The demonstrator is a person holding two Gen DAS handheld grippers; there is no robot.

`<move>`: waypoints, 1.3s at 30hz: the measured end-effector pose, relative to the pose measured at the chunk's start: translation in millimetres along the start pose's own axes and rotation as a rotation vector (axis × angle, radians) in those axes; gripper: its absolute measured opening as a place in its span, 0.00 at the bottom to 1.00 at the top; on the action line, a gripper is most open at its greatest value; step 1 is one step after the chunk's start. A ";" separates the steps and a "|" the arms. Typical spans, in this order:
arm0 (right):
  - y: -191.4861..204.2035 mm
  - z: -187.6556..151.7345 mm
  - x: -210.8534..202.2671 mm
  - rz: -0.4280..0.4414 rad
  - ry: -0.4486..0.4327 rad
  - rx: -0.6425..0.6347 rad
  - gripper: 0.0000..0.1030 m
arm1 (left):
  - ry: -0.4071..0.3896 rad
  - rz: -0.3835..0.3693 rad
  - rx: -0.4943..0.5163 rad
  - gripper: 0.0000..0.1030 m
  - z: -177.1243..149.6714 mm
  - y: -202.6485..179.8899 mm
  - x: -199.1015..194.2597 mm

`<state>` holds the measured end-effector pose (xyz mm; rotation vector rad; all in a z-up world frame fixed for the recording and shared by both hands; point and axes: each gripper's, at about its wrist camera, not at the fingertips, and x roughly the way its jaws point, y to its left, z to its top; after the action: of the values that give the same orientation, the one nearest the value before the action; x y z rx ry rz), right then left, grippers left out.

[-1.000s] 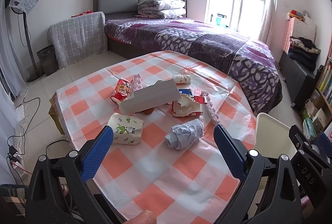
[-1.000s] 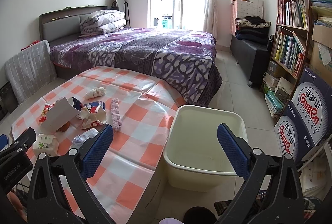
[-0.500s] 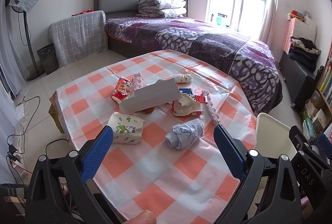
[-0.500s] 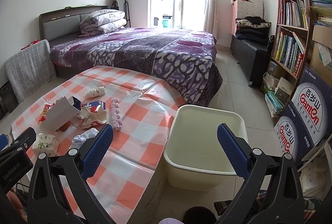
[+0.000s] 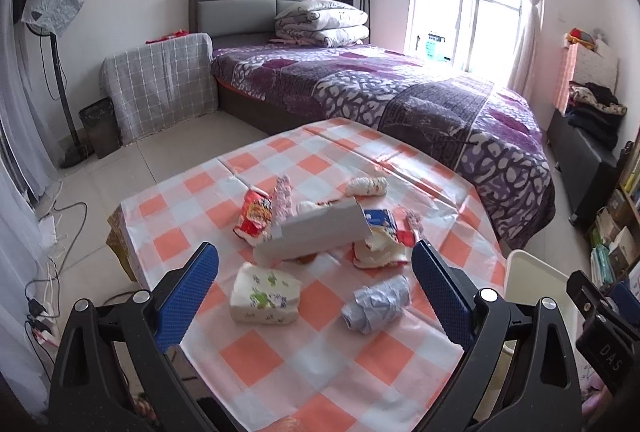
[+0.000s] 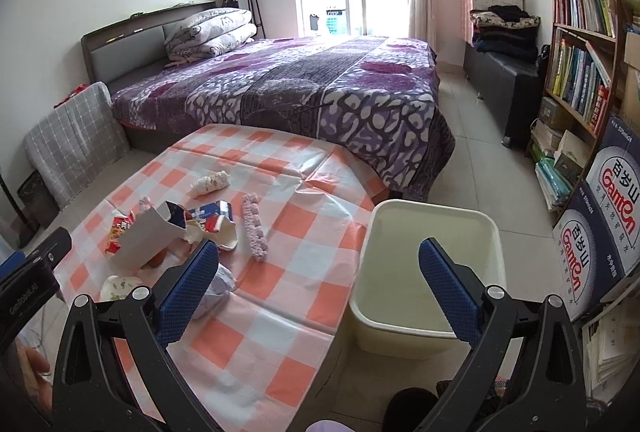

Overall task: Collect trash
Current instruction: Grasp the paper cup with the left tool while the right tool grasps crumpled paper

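Both sets of tongs hang wide apart and empty above the near edge of the worktop (image 5: 256,352), so nothing has been collected yet by the look of it. The left tongs (image 5: 316,292) face straight into the litter: the crumpled paper ball (image 5: 378,304) lies just ahead and a touch to the right between the blue pads, the tissue pack (image 5: 265,299) just ahead and to the left. Beyond them sits the grey carton (image 5: 320,234), tipped over, its long axis running crosswise to the tongs, with the red snack wrapper (image 5: 254,218) and the torn wrappers (image 5: 380,250) crowded against it. The right tongs (image 6: 318,284) point between worktop and the cream bin (image 6: 432,260), which stands on the floor just off the worktop's right edge, nothing visible inside it. From that view the paper ball (image 6: 218,288) peeks out behind the left pad, and the pink strip (image 6: 254,228) lies lengthwise, pointing away. My read: the paper ball is the nearest piece to either hand, and the right side has the shorter swing to the bin.
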<state>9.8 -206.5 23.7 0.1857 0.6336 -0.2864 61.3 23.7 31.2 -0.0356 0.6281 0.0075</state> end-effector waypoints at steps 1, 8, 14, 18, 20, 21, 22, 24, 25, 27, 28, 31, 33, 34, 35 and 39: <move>2.1 9.0 3.5 0.027 0.026 0.016 0.93 | -0.005 0.026 0.014 0.93 14.4 4.1 3.7; 17.3 42.7 73.2 0.154 0.305 0.133 0.93 | 0.316 0.042 0.157 0.93 60.2 18.7 83.2; 14.4 20.4 147.6 0.200 0.554 0.273 0.93 | 0.645 0.062 0.102 0.93 14.2 52.7 168.5; 20.1 -7.8 175.5 0.191 0.672 0.290 0.93 | 0.810 0.015 -0.006 0.93 -7.0 78.5 194.5; 28.8 -16.6 185.2 0.234 0.729 0.328 0.93 | 0.845 0.012 -0.052 0.93 -18.7 82.2 202.1; 34.8 -17.4 186.5 0.226 0.729 0.317 0.93 | 0.850 -0.002 -0.071 0.93 -22.7 81.2 204.2; 39.0 -16.4 186.0 0.210 0.719 0.306 0.93 | 0.848 -0.015 -0.084 0.93 -24.8 79.1 204.6; 44.6 -14.4 187.3 0.177 0.690 0.294 0.93 | 0.831 -0.020 -0.096 0.93 -26.0 73.9 203.2; 47.0 -14.0 188.9 0.171 0.682 0.298 0.93 | 0.828 -0.012 -0.090 0.93 -26.7 70.7 203.1; 49.8 -16.5 193.2 0.162 0.684 0.301 0.93 | 0.834 -0.008 -0.081 0.93 -29.4 65.4 204.3; 52.4 -18.9 195.5 0.156 0.695 0.302 0.93 | 0.840 -0.012 -0.082 0.93 -31.5 61.1 205.7; 56.9 -28.1 200.8 0.154 0.722 0.321 0.93 | 0.868 -0.013 -0.068 0.93 -39.8 52.9 210.1; 62.3 -32.7 202.4 0.158 0.739 0.331 0.93 | 0.875 -0.004 -0.057 0.93 -45.3 50.5 209.5; 65.2 -35.4 201.9 0.159 0.742 0.331 0.93 | 0.871 -0.004 -0.061 0.93 -45.8 51.0 208.2; 68.5 -38.1 200.8 0.160 0.746 0.330 0.93 | 0.864 -0.009 -0.069 0.90 -45.0 51.9 205.8; 84.7 -47.5 204.9 0.154 0.767 0.310 0.93 | 0.859 -0.047 -0.125 0.77 -38.5 61.6 195.1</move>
<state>167.8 -156.6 -130.9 0.6570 1.3265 -0.1556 195.4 83.1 -116.5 -0.1806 1.4851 -0.0153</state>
